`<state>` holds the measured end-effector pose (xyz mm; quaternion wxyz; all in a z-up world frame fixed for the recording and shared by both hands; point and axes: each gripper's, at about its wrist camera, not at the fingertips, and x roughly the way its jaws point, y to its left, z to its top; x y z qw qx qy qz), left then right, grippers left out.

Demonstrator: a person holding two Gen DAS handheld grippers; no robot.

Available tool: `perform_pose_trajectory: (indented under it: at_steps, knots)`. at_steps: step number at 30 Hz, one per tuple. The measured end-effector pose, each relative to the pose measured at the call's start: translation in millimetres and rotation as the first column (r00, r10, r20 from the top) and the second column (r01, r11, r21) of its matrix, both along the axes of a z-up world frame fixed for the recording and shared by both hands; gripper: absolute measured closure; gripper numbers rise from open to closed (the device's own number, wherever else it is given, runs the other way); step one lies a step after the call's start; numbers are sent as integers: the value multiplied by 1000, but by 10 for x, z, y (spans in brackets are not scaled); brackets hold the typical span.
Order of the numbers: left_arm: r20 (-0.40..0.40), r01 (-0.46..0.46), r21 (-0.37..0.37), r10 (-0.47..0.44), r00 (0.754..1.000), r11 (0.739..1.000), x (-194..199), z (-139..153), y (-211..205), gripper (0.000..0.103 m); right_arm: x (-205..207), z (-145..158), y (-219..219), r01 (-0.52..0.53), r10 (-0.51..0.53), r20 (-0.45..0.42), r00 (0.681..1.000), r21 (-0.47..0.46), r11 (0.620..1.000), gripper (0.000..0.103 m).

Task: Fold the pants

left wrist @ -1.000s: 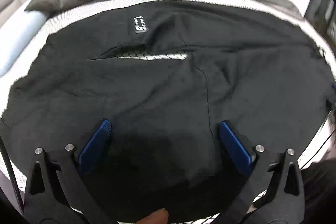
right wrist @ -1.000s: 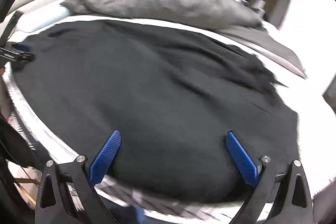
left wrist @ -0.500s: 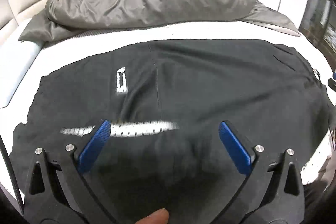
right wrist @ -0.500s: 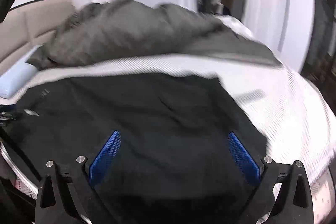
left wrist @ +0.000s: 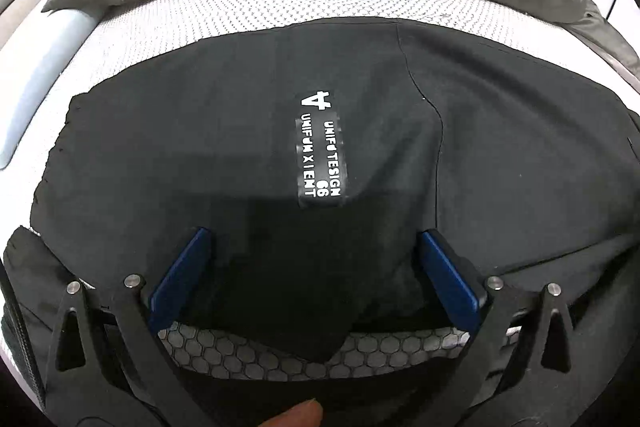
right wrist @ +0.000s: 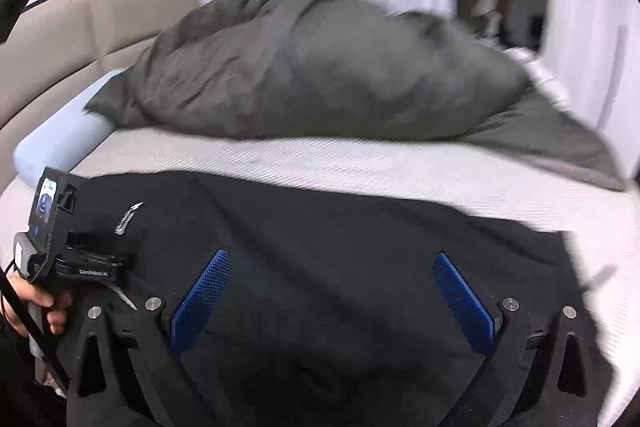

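Note:
Black pants (left wrist: 200, 155) lie spread flat across the white mattress (left wrist: 280, 3); a black patch with white lettering (left wrist: 321, 151) sits near their middle. My left gripper (left wrist: 314, 255) hovers open low over the near edge of the pants, where a grey honeycomb mesh lining (left wrist: 256, 351) shows between its blue pads. In the right wrist view the same pants (right wrist: 340, 227) fill the foreground, and my right gripper (right wrist: 332, 287) is open above them with nothing between its fingers. The left gripper's body (right wrist: 60, 247), held by a hand, is visible at the left.
A crumpled grey duvet (right wrist: 320, 67) is piled along the far side of the bed. A pale blue pillow (right wrist: 60, 143) lies at the left by a beige headboard (right wrist: 80, 23). White curtains hang behind.
My left gripper has dropped closer to the pants, so the lettered patch now sits centre and the mesh lining lies between the fingers. My right gripper has swung, now seeing more of the bed.

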<state>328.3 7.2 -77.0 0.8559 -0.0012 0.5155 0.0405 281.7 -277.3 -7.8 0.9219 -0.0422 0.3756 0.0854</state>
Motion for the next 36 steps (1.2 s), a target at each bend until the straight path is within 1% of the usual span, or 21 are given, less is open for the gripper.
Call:
perform_pose_trajectory:
  at_steps: [1,3,4,6,7,8,9,10,11,12,15,17,21,23,25,27,28,31,34,35,36]
  knots:
    - [1,7,11,-7,1000,1000,-4,-7,-9,0,109,-125,96,-19,18,-37,999,-20,1000,0]
    - [4,19,17,-19,1000,1000,-41,-35,-7,0,340,-382,294,-38,31,-76,997,-95,995,0]
    - [5,22,14,-22,1000,1000,-45,-39,3,0,407,-494,338,-39,26,-99,995,-131,991,1]
    - [5,24,7,-24,1000,1000,-61,-49,56,0,550,-726,360,-19,-13,-134,991,-235,972,1]
    - [5,22,0,-22,1000,1000,-58,-55,117,0,601,-803,282,-2,-38,-148,988,-256,967,1]
    - [6,18,-7,-18,1000,1000,-63,-56,144,0,612,-798,196,8,-44,-154,987,-224,975,1]
    - [8,17,-9,-17,1000,1000,-93,-57,164,0,618,-773,42,48,-82,-162,983,-203,978,1]
    - [9,18,-8,-18,1000,1000,-111,-58,178,0,641,-754,-74,103,-138,-143,980,-232,967,1]
    - [12,22,-4,-22,1000,1000,-124,-57,179,0,637,-729,-243,172,-209,-107,972,-282,944,1]
    - [14,24,-2,-24,1000,1000,-132,-62,189,0,645,-735,-376,207,-243,-99,965,-283,937,0]
    - [22,24,-1,-24,999,1000,-150,-49,210,0,622,-783,-808,302,-319,-139,938,-129,945,0]
    - [36,13,2,-13,999,1000,-189,-14,234,0,562,-720,-941,338,-341,-132,931,-47,940,0]
    - [91,-32,-19,34,995,999,-447,201,332,0,168,-401,-1091,314,-307,-67,949,146,938,0]
    - [149,-35,-41,41,988,999,-696,385,400,0,-79,-258,-1124,288,-286,-36,957,199,937,0]
    - [201,-51,-62,63,978,997,-944,525,504,0,-371,-203,-1136,260,-270,8,963,233,937,0]
    - [226,-74,-117,99,969,990,-1244,615,695,0,-769,-166,-1194,239,-253,21,967,255,937,0]
    - [228,-91,-152,124,966,984,-1404,630,816,0,-951,-175,-1221,231,-246,25,969,253,939,0]
    - [224,-155,-213,203,953,965,-1767,660,1138,0,-1502,-226,-1376,226,-245,58,968,222,948,0]
    - [238,-211,-262,275,932,942,-2091,700,1485,0,-2047,-303,-1723,255,-278,83,957,214,943,0]
    - [240,-244,-271,311,919,931,-2208,707,1629,1,-2192,-332,-1844,270,-295,88,951,222,937,0]
    - [237,-265,-277,333,913,924,-2276,675,1722,1,-2364,-365,-1996,286,-316,95,944,242,927,0]
